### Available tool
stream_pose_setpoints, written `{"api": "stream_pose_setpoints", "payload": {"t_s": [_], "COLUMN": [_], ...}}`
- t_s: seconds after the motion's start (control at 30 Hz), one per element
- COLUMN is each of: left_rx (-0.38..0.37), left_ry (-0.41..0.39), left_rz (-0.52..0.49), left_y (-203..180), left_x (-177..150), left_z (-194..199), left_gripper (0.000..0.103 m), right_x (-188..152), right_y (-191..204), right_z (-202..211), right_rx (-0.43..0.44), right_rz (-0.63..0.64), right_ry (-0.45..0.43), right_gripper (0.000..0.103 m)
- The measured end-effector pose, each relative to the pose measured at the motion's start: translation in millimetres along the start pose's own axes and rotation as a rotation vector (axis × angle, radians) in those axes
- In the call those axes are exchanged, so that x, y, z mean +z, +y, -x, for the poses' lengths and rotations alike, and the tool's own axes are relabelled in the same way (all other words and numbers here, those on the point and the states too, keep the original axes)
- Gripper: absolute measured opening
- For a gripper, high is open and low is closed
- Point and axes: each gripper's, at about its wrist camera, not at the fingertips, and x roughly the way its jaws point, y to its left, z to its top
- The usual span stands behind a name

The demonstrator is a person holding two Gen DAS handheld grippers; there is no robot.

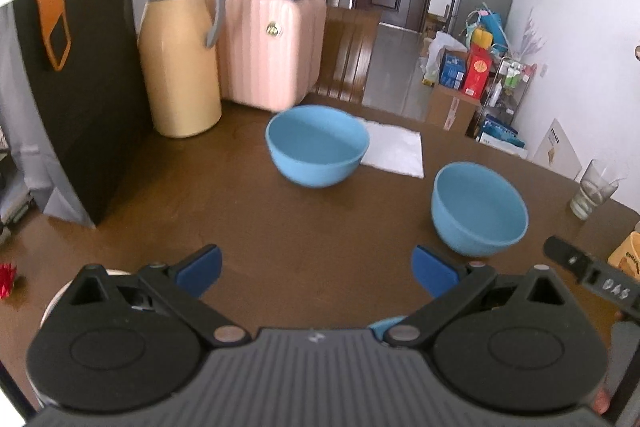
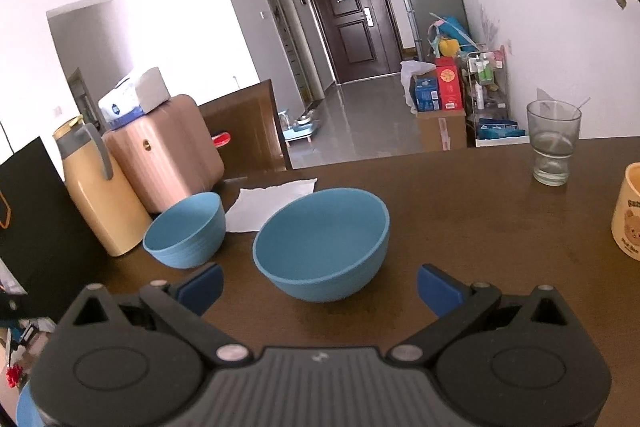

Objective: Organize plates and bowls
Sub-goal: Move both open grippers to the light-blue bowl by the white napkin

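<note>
Two blue bowls sit upright and apart on the brown surface (image 1: 280,251), so there is stacking to be done. The right gripper (image 2: 319,287) hovers low with the nearer bowl (image 2: 322,249) dead ahead, its fingers (image 2: 438,289) spread wide and holding nothing; that spread looks chosen to take the rim or clear the bowl's sides. The farther bowl (image 2: 186,235) waits just beside the tan thermos (image 2: 100,191), with a white napkin (image 2: 272,201) lying behind the pair. From the left wrist view, the left gripper (image 1: 318,273) is also agape and empty, hanging back over bare wood, the farther bowl (image 1: 318,151) ahead of it and the nearer bowl (image 1: 478,209) off to its right. My read: the right hand takes the first pick, and the left stands by. The drinking glass (image 2: 554,143) and cartoon mug (image 2: 628,213) stand well clear.
</note>
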Motion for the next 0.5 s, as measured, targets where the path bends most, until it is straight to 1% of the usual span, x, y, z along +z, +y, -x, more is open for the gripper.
{"api": "stream_pose_setpoints", "payload": {"t_s": [0.13,0.33,0.5], "left_rx": [0.023,0.025,0.056], "left_ry": [-0.024,-0.018,0.044], "left_rz": [-0.023,-0.019,0.011], "left_y": [-14.9,-30.4,-38.1], "left_x": [9.5,25.0,39.7], "left_z": [-0.6,-12.1,-32.8], "left_gripper": [0.103,0.103,0.103], "right_x": [2.2,8.0,14.8], "right_y": [-4.0,-4.6,-5.0], "right_z": [-27.8,-47.9,-58.5], "right_rx": [-0.009,-0.02,-0.023], "right_rz": [-0.008,0.002,0.02], "right_ry": [0.058,0.075,0.087], "right_gripper": [0.103,0.103,0.103]}}
